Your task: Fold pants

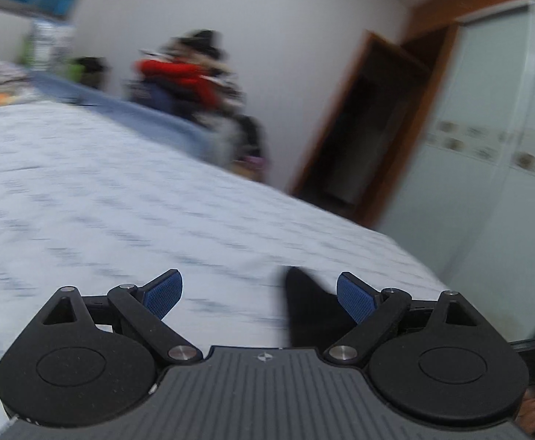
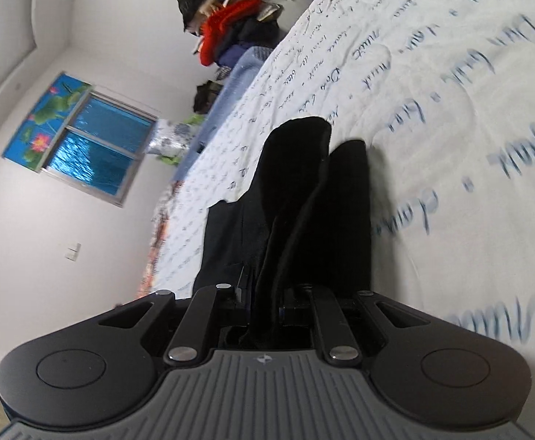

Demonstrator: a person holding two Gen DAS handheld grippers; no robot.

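Observation:
The black pants (image 2: 296,198) lie on a white bedsheet with blue script (image 2: 450,117). My right gripper (image 2: 263,304) is shut on a bunched fold of the pants, and both legs stretch away from it across the bed. My left gripper (image 1: 260,297) is open and empty, hovering low over the sheet (image 1: 120,201). A black corner of the pants (image 1: 311,308) shows just inside its right blue pad (image 1: 355,300), not between the fingers. The left view is blurred by motion.
A pile of clothes with a red garment (image 1: 183,73) sits past the bed's far edge, also seen in the right wrist view (image 2: 230,25). A dark doorway (image 1: 362,128) and wardrobe doors (image 1: 487,146) stand at right. A window (image 2: 95,135) is in the wall.

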